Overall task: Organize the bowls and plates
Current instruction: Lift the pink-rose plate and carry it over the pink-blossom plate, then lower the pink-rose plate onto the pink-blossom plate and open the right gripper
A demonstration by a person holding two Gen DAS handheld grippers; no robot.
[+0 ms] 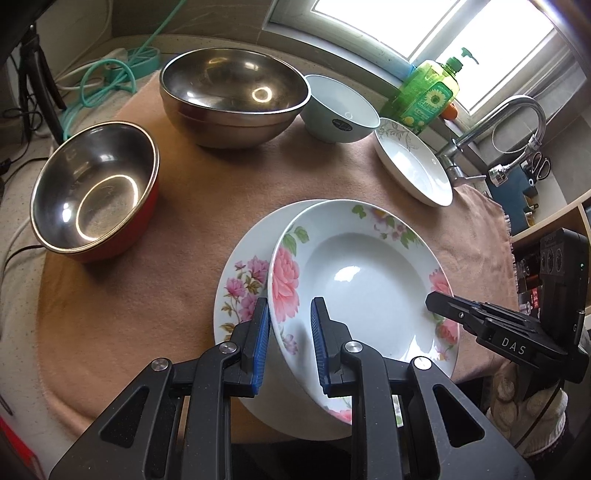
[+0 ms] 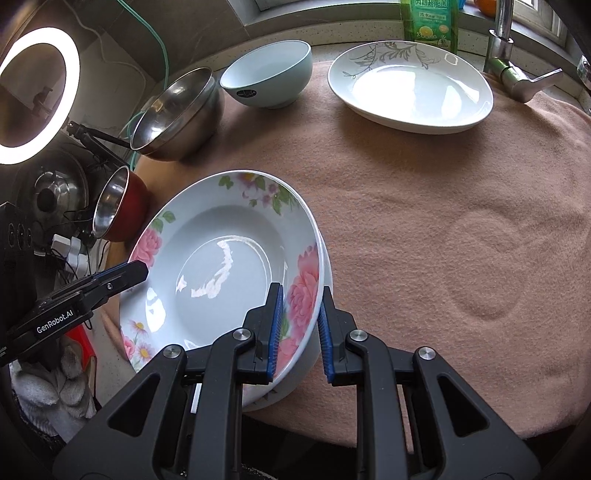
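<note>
A deep floral plate [image 1: 365,280] [image 2: 221,262] lies tilted on a second floral plate [image 1: 240,280] [image 2: 325,266] at the near edge of the pink cloth. My left gripper [image 1: 288,314] straddles the top plate's left rim, fingers slightly apart. My right gripper [image 2: 301,299] straddles its right rim, jaws slightly apart; its tip shows in the left wrist view [image 1: 443,304]. Whether either pinches the rim is unclear. A white leaf-pattern plate [image 1: 413,162] [image 2: 410,88], a pale blue bowl [image 1: 340,110] [image 2: 267,74], a large steel bowl [image 1: 232,96] [image 2: 177,114] and a red-sided steel bowl [image 1: 96,188] [image 2: 118,206] stand around.
A green soap bottle [image 1: 424,92] [image 2: 430,20] and a faucet [image 1: 506,122] [image 2: 506,55] stand behind the white plate. Teal hose and cables [image 1: 110,74] lie at the far left. A ring light [image 2: 37,96] glows on the left. The pink cloth [image 2: 461,221] covers the counter.
</note>
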